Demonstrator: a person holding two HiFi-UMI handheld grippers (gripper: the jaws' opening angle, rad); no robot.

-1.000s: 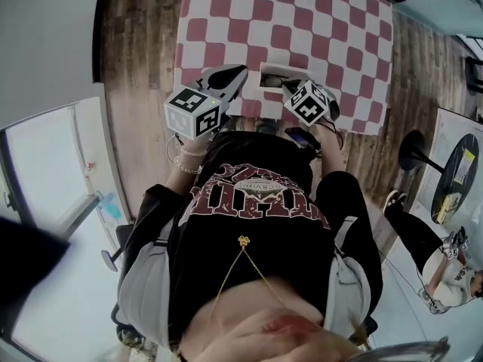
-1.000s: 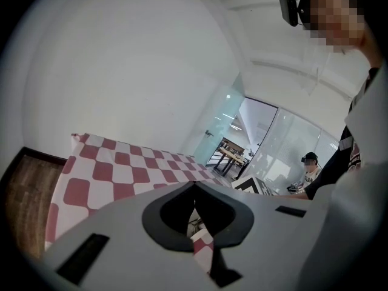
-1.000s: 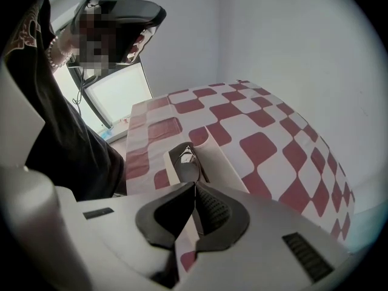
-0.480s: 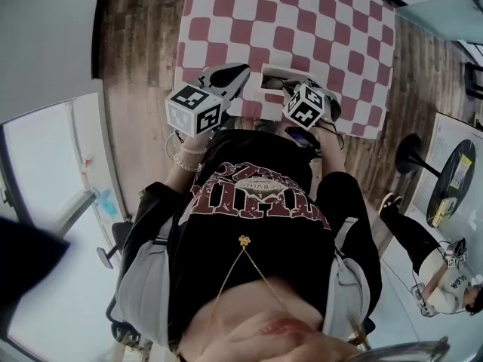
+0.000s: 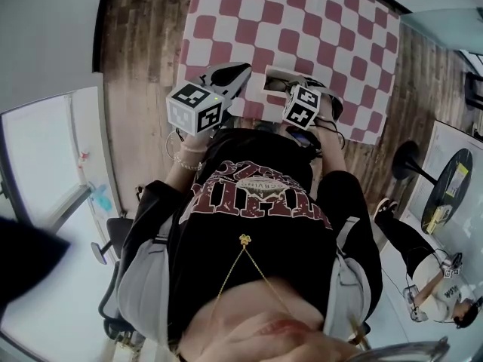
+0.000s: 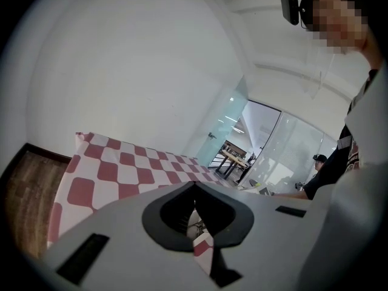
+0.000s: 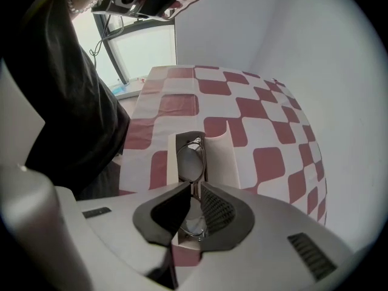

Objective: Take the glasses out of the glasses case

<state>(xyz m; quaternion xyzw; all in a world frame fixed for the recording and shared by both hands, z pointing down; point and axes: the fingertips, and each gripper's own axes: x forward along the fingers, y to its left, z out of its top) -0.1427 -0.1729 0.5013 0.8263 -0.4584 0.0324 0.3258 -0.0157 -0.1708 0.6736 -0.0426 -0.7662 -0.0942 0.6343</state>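
Note:
A white glasses case (image 7: 225,156) lies open on the red-and-white checked tablecloth (image 7: 260,120), near the table's front edge. The glasses (image 7: 190,161) lie in it, one lens plain to see. My right gripper (image 7: 194,190) reaches into the case, and its jaws are shut on the bridge between the lenses. In the head view the case (image 5: 273,75) shows just beyond the right gripper (image 5: 293,89). My left gripper (image 5: 232,75) hovers to the left of the case with its jaws shut and nothing seen between the tips.
The checked cloth (image 5: 302,29) covers the table, with wooden floor (image 5: 143,66) to its left. A dark phone-like object (image 5: 303,137) sits at the person's lap. At the far right are a black round table (image 5: 453,183) and another seated person (image 5: 434,277).
The right gripper has edged a little left and deeper over the case. The left gripper has barely moved.

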